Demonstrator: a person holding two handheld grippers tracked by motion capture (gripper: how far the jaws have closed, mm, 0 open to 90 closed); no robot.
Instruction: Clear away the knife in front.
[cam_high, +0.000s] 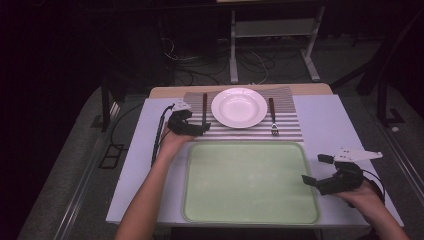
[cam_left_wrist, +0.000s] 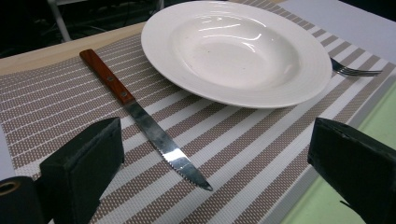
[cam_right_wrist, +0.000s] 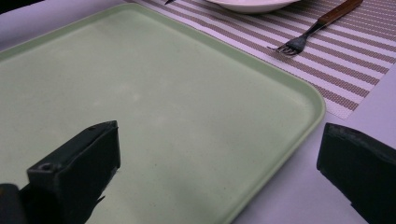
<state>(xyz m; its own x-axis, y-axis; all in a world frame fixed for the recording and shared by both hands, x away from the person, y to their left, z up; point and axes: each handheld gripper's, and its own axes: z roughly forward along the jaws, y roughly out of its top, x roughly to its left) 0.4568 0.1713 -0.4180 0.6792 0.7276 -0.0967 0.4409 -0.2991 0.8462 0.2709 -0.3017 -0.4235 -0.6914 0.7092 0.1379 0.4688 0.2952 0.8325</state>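
Lying on the mat: one knife (cam_left_wrist: 144, 122), one fork (cam_high: 273, 117), one plate (cam_high: 239, 107).

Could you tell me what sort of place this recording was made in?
Probably a lab or workshop staged as a dining setup: a white deep ceramic plate on a striped woven placemat, a pale green plastic tray, and loose cables on the floor beyond the table.

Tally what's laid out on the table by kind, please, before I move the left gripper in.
Plates: 1, white plate
Knives: 1, wooden-handled knife
Forks: 1, fork
Placemats: 1, striped placemat
Trays: 1, green tray
Total: 5
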